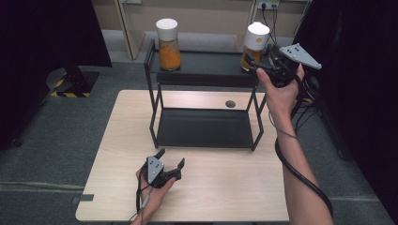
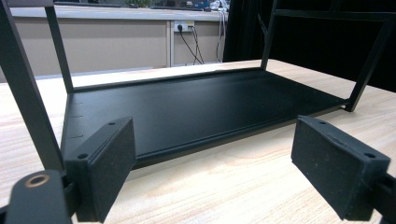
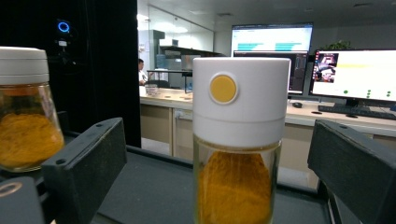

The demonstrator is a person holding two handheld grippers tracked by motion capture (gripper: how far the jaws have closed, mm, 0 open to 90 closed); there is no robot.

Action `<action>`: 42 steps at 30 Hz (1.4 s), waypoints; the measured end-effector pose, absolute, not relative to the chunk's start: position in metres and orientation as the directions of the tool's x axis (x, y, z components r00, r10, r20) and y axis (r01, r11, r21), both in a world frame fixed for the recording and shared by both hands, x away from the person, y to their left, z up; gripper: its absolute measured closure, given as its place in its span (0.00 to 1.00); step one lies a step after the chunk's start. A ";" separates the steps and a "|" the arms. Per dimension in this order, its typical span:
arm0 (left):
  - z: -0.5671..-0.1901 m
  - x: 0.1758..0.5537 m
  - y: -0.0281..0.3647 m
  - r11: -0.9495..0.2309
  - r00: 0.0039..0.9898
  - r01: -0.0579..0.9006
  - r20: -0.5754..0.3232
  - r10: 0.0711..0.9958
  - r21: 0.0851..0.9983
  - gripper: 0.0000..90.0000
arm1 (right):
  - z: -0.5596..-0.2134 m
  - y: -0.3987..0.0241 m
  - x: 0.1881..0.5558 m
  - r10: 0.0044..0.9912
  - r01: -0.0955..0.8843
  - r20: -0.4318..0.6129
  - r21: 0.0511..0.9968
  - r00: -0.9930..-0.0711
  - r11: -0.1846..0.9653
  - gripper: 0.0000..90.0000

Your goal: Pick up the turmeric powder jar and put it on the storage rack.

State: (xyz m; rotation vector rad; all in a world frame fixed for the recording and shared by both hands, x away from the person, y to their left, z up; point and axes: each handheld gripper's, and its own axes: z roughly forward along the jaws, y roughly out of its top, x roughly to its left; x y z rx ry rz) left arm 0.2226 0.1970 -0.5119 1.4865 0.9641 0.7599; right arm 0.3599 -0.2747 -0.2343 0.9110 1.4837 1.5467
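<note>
On the right end of the black rack's (image 1: 202, 63) upper shelf stands a glass jar (image 1: 254, 45) with a tall white cap, holding an orange powder or spice. From the right gripper view the same jar sits upright on the dark shelf, a round yellow spot on the front of its cap. The right tool (image 1: 256, 65) is up at that shelf level, held by the right hand (image 1: 278, 93), and its two black pads (image 3: 91, 163) stand apart on either side of the jar without touching it; the jar sits a little past them, between the two. The grey three-cornered plate on top of this tool points out to the right.

A second jar (image 1: 168, 44), the same sort with a white cap and orange contents, stands at the left end of the same shelf, well apart from the first.

Below, the rack's lower shelf (image 1: 204, 127) lies bare and black on the pale wooden surface (image 1: 225, 187).

Nearer the front edge of the surface, the left hand (image 1: 155, 187) rests with the left tool (image 1: 170, 158), its jaws spread wide and holding nothing. They aim toward the lower shelf, low over the wood, just short of the shelf's front edge.
</note>
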 end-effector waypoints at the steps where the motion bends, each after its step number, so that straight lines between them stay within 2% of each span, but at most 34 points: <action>1: -0.512 0.223 0.197 -0.013 0.453 0.151 -0.058 0.890 0.988 0.15 | -0.235 -0.275 0.359 0.902 -0.062 -0.023 0.998 -0.430 -0.004 0.06; 21: -0.513 0.222 0.196 -0.015 0.453 0.144 -0.053 0.890 0.989 0.15 | -0.269 -0.283 0.338 0.890 -0.053 -0.039 0.998 -0.454 0.017 0.06; 42: -0.513 0.222 0.196 -0.017 0.454 0.142 -0.050 0.889 0.990 0.15 | -0.290 -0.284 0.328 0.874 -0.037 -0.041 0.999 -0.484 0.027 0.05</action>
